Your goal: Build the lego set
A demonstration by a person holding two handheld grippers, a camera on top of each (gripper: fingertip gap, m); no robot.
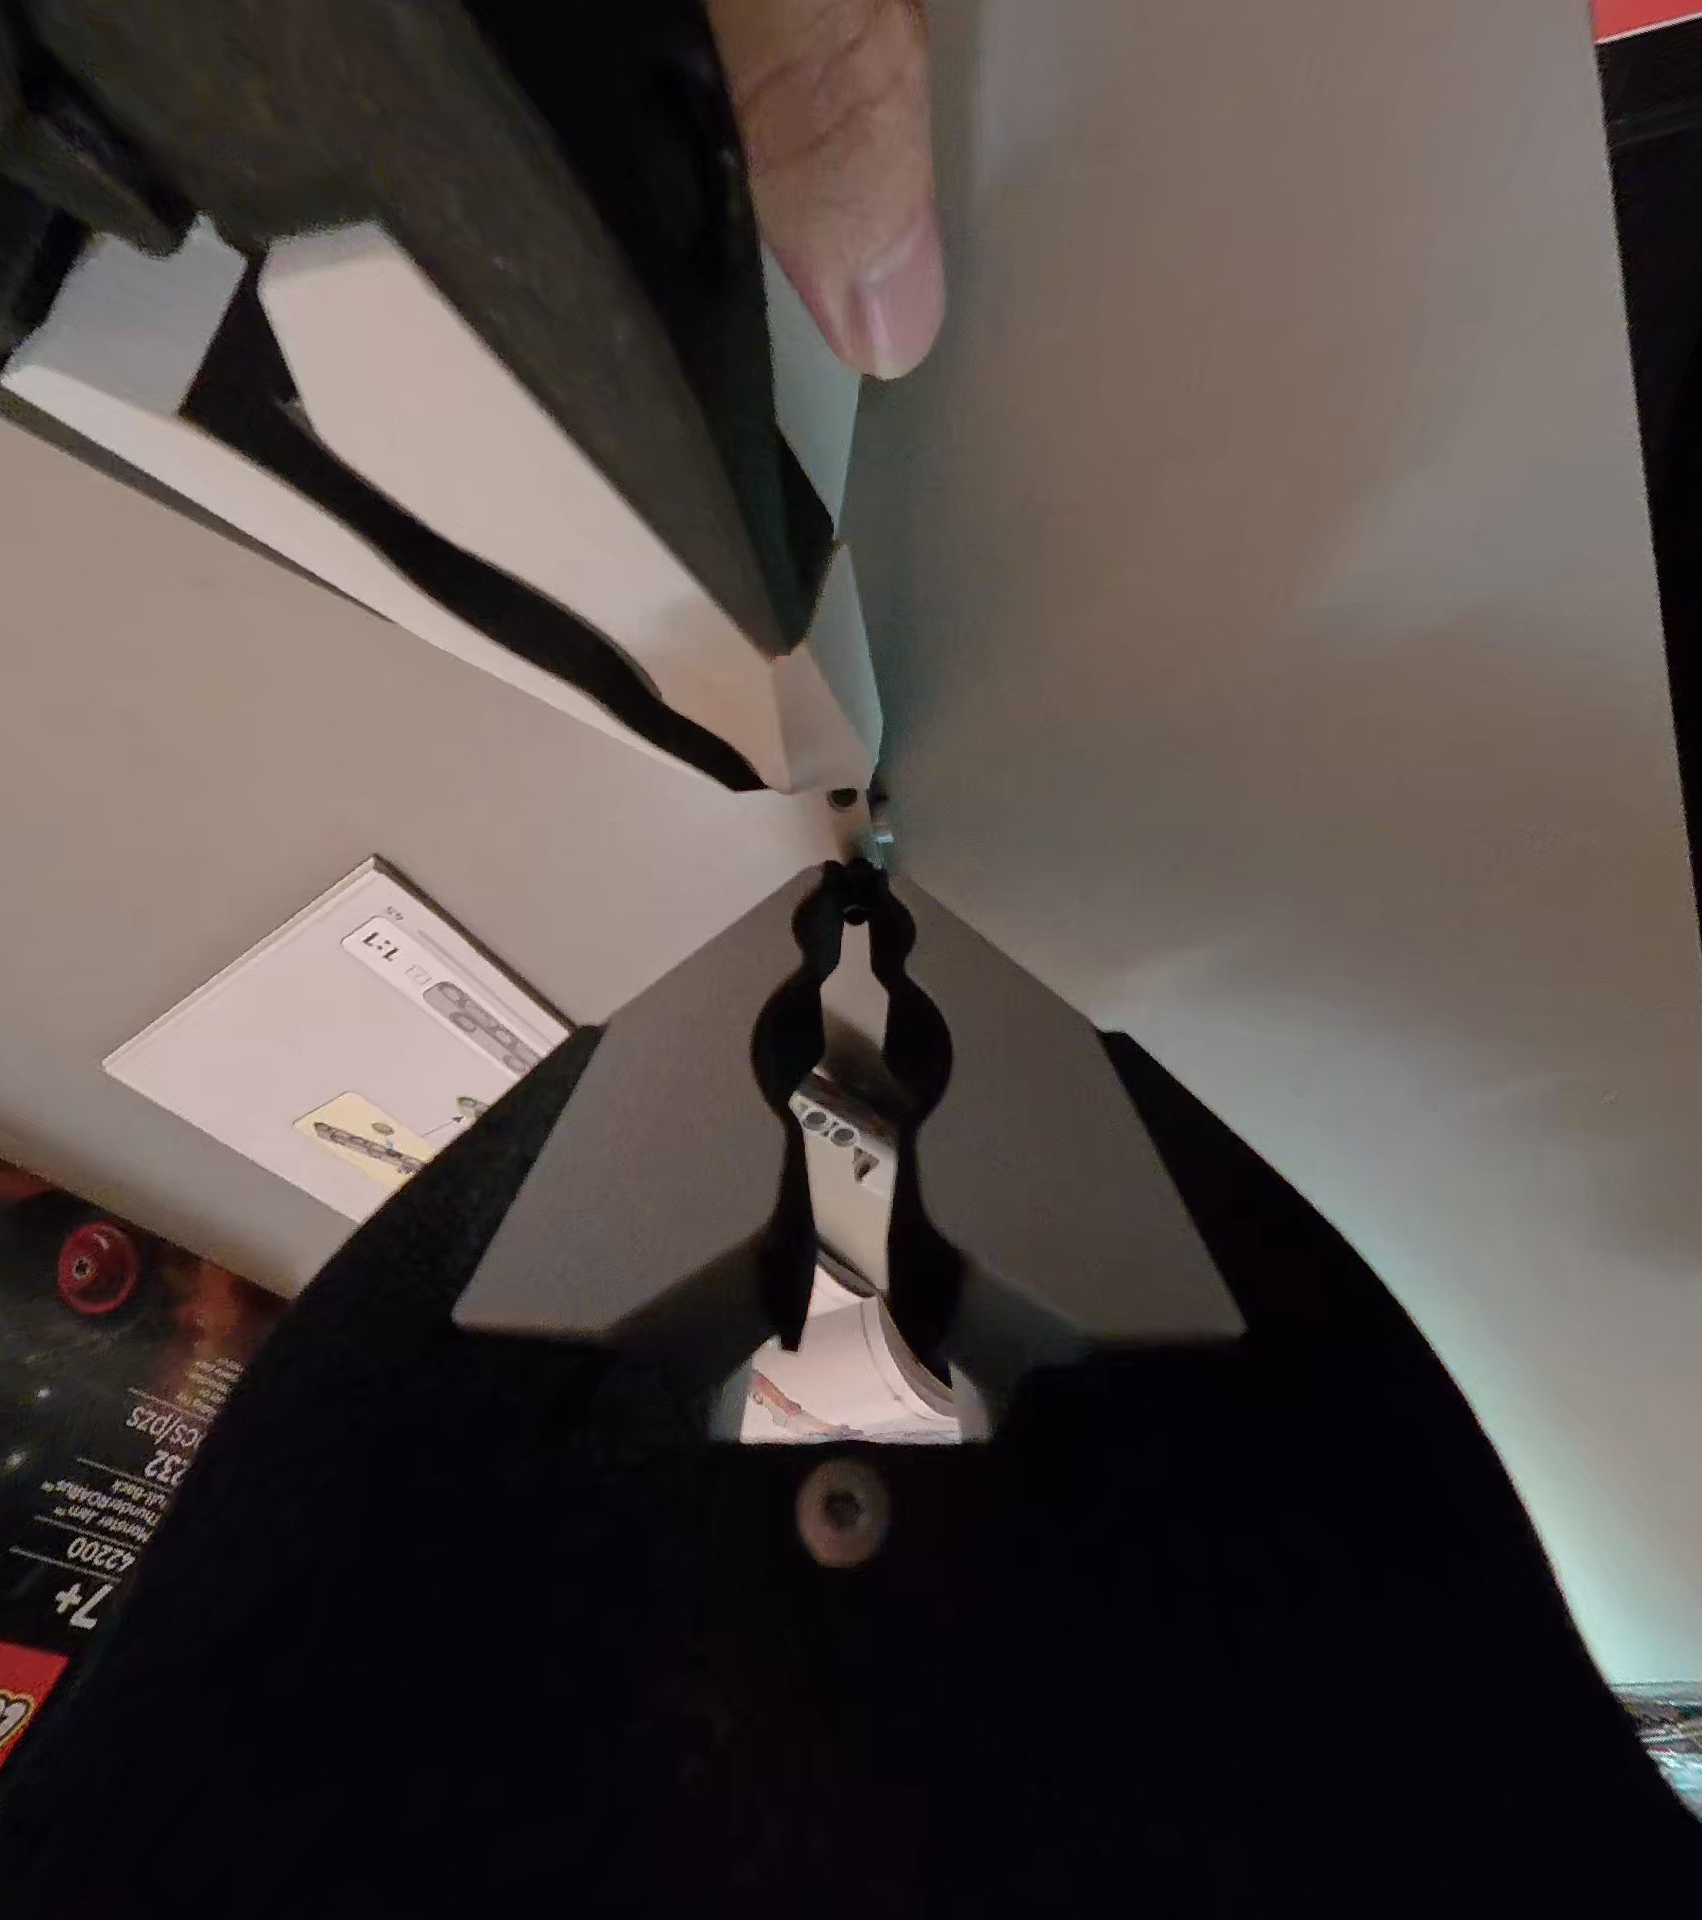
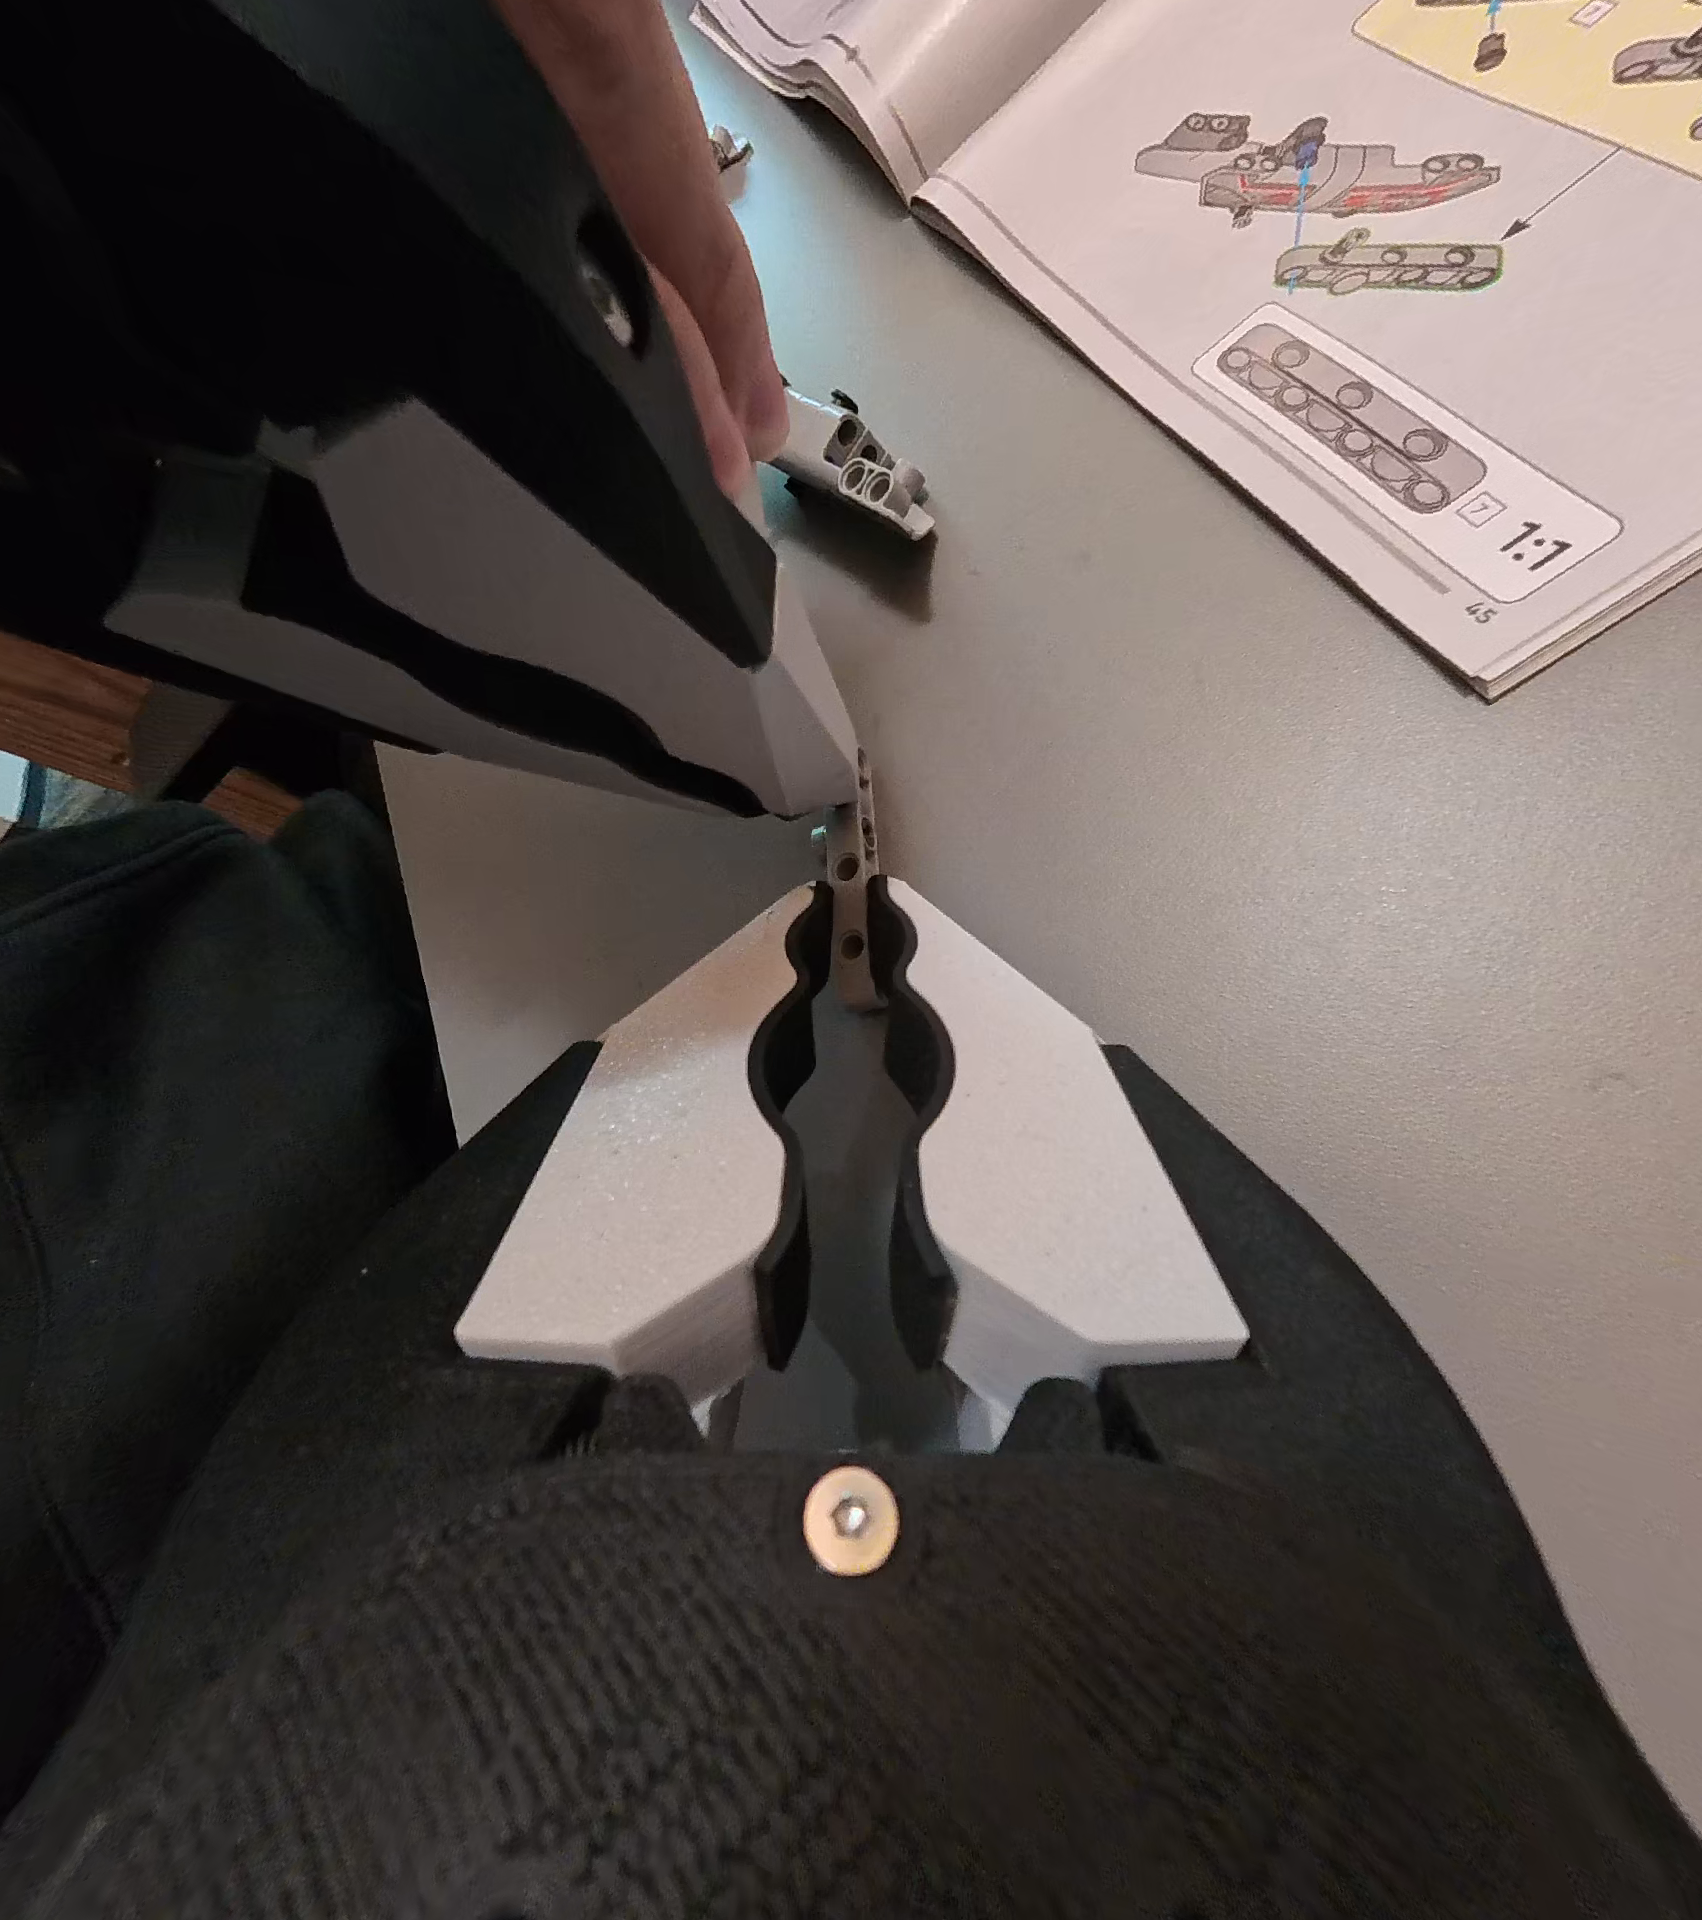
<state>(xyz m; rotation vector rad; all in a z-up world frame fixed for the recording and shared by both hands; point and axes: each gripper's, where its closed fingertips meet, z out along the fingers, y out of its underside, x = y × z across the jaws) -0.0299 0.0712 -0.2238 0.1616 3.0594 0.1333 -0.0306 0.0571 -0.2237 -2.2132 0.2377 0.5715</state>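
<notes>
From my right wrist view, my right gripper (image 2: 852,894) has its fingers pinched on a grey Technic beam (image 2: 857,883), which stands nearly upright at the centre of the frame with its row of holes facing me. My left gripper (image 2: 795,800) comes in from the upper left, its white tips touching or just beside the top of that beam; I cannot tell from here whether it grips anything. A person's hand (image 2: 722,312) shows along that gripper's side. Behind it, above centre, a white and grey partial assembly (image 2: 862,468) lies on the grey table (image 2: 1346,1039). The open instruction booklet (image 2: 1294,312) lies at the upper right, well apart from the beam. A dark sleeve (image 2: 99,1143) fills the left edge

In my left wrist view, the left gripper (image 1: 852,883) has its fingers pressed together at the tips on something very small and dark that I cannot make out, at the centre of the frame. The right gripper (image 1: 816,769) reaches in from the upper left, meeting mine tip to tip, and a thumb (image 1: 857,239) shows at the top. The booklet (image 1: 327,1039) sits at the lower left, with the set's box (image 1: 47,1455) below it
</notes>
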